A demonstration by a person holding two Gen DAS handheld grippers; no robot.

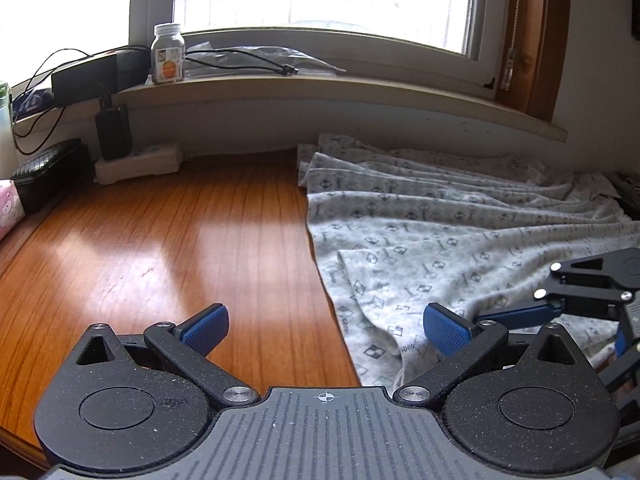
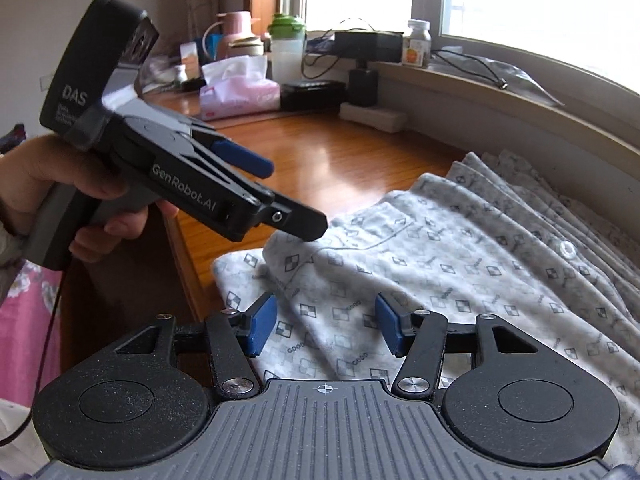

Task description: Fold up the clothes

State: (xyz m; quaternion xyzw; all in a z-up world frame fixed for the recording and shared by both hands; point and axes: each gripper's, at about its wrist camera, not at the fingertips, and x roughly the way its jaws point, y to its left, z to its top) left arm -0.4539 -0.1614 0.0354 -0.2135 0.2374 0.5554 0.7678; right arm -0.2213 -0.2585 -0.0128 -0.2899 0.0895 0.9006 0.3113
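The step in hand looks like picking up an edge of the pale grey, check-printed cotton garment [image 2: 460,248] on the glossy brown wooden table [image 1: 180,240]. Right hand-held gripper [image 2: 326,326] hangs half apart over its near hem, empty; left hand-held gripper [image 1: 326,326] gapes wide beside it, empty. Next: pinch the hem.
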